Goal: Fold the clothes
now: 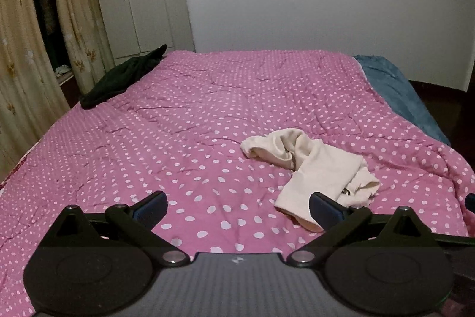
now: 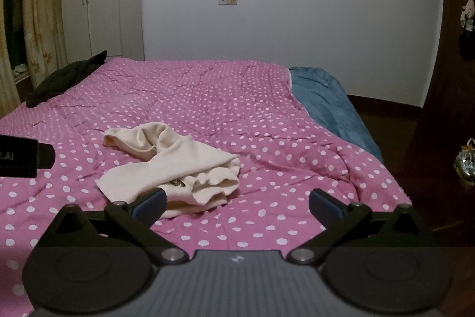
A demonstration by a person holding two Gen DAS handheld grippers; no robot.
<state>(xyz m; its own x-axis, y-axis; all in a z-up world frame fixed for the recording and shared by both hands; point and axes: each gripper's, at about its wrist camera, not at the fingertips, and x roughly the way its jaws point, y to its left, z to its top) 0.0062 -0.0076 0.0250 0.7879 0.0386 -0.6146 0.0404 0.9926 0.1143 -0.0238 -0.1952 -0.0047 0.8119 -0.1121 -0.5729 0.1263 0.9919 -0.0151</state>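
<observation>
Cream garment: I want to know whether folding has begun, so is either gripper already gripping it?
No: the cream garment lies crumpled on the pink quilt, with the left gripper and right gripper both open and empty.

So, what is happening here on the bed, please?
A person holds a two-finger tool in each hand over a bed with a pink polka-dot cover. Both the left tool and the right tool are open and hold nothing. A crumpled cream garment lies on the cover just ahead of them, not yet folded or gripped. A dark garment lies at the far left edge, and a blue blanket lies along the right side.
</observation>
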